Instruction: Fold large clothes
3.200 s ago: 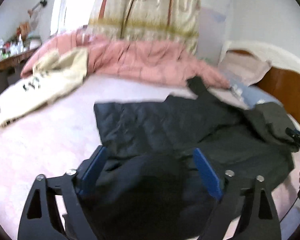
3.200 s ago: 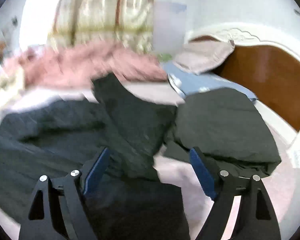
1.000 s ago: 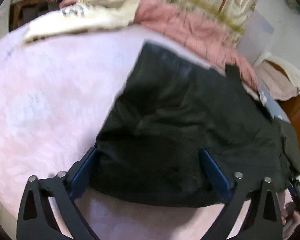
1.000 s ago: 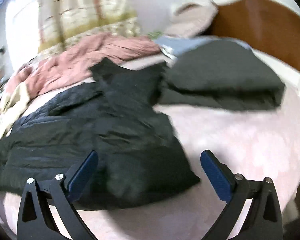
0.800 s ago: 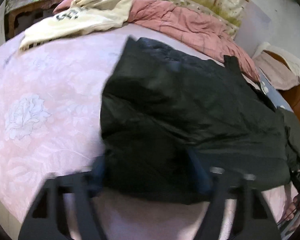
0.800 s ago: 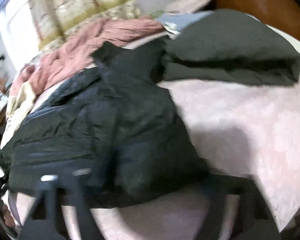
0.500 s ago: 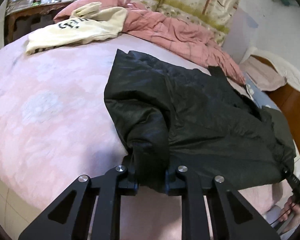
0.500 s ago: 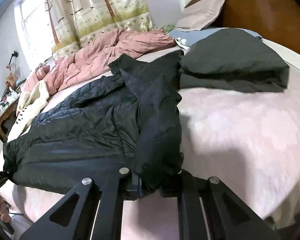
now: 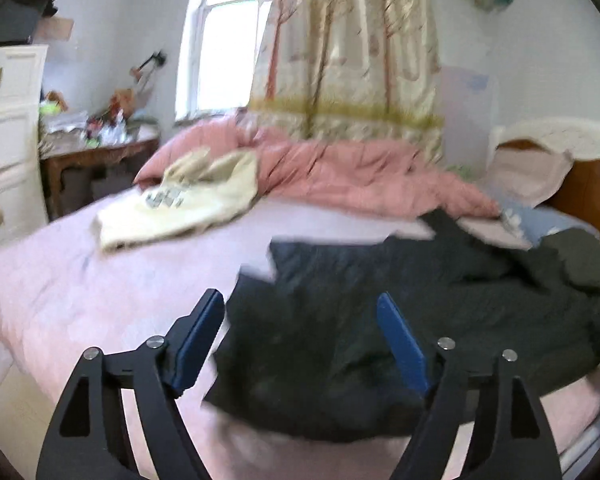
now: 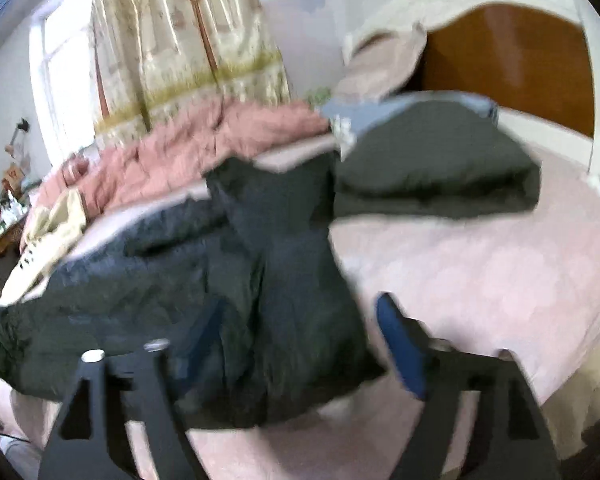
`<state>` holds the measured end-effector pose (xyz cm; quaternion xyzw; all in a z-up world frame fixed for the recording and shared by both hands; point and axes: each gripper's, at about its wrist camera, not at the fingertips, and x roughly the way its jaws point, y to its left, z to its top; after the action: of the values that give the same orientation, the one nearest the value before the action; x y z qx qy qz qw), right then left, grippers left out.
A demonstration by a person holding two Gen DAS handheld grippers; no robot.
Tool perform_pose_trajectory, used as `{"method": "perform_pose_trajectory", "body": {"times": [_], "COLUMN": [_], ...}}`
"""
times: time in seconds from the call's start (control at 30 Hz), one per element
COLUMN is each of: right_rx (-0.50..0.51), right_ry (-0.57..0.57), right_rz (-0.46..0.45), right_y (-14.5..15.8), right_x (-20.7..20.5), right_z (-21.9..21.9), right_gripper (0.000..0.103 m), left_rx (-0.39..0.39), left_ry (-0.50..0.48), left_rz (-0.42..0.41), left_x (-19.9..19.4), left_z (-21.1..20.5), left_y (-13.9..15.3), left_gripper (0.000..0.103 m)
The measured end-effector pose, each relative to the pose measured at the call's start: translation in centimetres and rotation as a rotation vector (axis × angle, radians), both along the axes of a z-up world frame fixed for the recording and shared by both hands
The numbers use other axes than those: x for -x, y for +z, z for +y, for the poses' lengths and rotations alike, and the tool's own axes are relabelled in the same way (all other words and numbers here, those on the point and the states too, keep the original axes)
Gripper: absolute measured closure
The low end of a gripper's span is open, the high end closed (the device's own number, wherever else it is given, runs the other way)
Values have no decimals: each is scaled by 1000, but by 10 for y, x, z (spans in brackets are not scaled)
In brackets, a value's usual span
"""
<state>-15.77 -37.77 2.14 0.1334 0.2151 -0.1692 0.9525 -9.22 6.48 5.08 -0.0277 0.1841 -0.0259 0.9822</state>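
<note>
1. Left wrist view is showing the left gripper spreading its jaws, the blue pads standing wide with nothing pinched; the near fold of the black quilted jacket is lying between and just beyond them on the pink bedsheet.
2. Toward 10 o'clock a cream garment is lying with dark lettering on it, too blurred to read.
3. Farther off, from 11 to 1 o'clock, a pink quilt is bunching under the patterned curtain.
4. Right wrist view is showing the right gripper also widening, gripping nothing; the jacket's near edge is filling the gap at 12 o'clock and reaching past the left finger toward 9 o'clock.
5. At 1 o'clock a folded dark grey garment is sitting beyond the jacket, touching it, before the wooden headboard.
</note>
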Motion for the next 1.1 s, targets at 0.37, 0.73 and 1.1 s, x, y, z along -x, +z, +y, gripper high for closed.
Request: {"method": "perform_pose_trajectory", "body": {"times": [0.37,0.73,1.1], "right_rx": [-11,-10,-79], "right_ry": [80,160,122], "right_rz": [-76,198,247], "right_y": [123,73,27], "right_x": [-68,-193,-204], "right_z": [-3,-11,-43], "right_gripper": [16,16,16], "left_rx": [-176,-25,-177], "left_ry": [-464,-486,-425], "left_rz": [195,620,745], "left_x": [-119,-264,-261], "left_z": [-152,-240,-261], "left_y": [55,-43,-82], "left_gripper": [22,33,102]}}
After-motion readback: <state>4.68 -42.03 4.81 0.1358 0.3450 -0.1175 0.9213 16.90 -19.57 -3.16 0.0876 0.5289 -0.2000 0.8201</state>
